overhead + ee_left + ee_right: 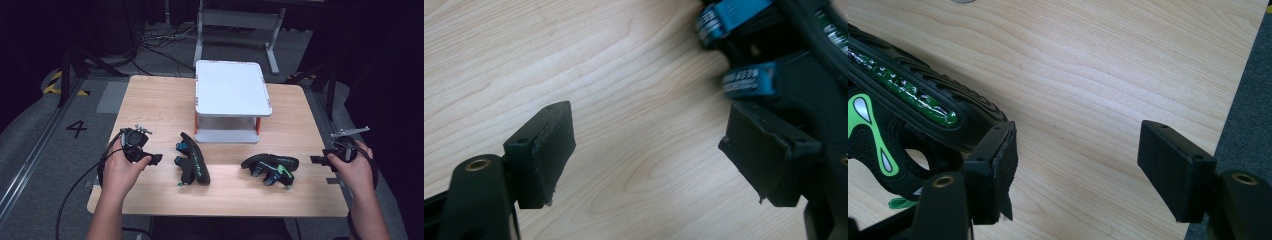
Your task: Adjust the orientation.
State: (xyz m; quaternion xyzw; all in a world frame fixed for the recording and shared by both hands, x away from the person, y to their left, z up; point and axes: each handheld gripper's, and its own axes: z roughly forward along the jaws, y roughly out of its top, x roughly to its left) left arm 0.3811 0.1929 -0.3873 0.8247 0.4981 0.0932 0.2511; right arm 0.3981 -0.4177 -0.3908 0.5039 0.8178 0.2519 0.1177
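Two black sandals lie on the wooden table (pixel 150 100). The one with blue straps (pixel 192 165) rests on its side left of centre, and the one with green trim (pixel 272 169) lies right of centre. My left gripper (pixel 156 159) is just left of the blue-strapped sandal (pixel 749 80); in the left gripper view this gripper (pixel 649 155) is open over bare wood. My right gripper (pixel 315 160) hovers near the table's right edge. In the right gripper view it (pixel 1078 170) stands open, with the green-trimmed sandal (pixel 908 100) beside one jaw and apart from the pads.
A white two-level stand (pixel 231 90) with orange posts occupies the back middle of the table. Bare wood lies between the sandals and along the front edge. Dark floor with cables and a metal frame surrounds the table.
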